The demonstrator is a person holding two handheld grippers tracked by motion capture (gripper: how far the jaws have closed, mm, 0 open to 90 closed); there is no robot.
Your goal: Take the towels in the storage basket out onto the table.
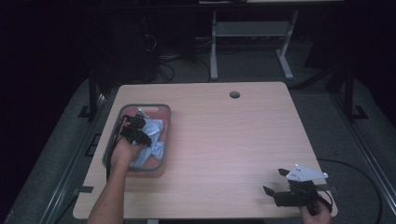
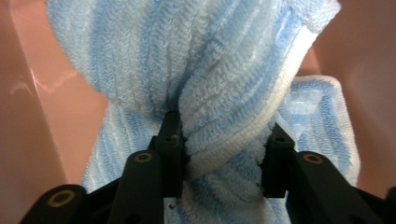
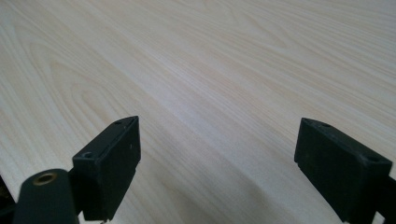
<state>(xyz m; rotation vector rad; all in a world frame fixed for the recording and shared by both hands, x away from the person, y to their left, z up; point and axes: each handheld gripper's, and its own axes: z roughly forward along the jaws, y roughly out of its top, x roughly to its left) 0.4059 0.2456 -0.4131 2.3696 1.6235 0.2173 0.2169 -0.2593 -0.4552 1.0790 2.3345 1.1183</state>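
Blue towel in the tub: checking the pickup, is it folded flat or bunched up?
Bunched up: the blue towel is gathered into a thick wad pinched between the left tool.

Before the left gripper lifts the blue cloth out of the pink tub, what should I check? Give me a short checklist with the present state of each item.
1. Left gripper shut on the blue cloth: ok, a bunched fold sits between the pads.
2. Whole cloth gathered: not ok, part lies loose in the pink tub.
3. Cloth free of the tub rim: cannot tell.
4. Right gripper open, nothing between its jaws: ok.
5. Right gripper away from the tub: ok, near the table corner.
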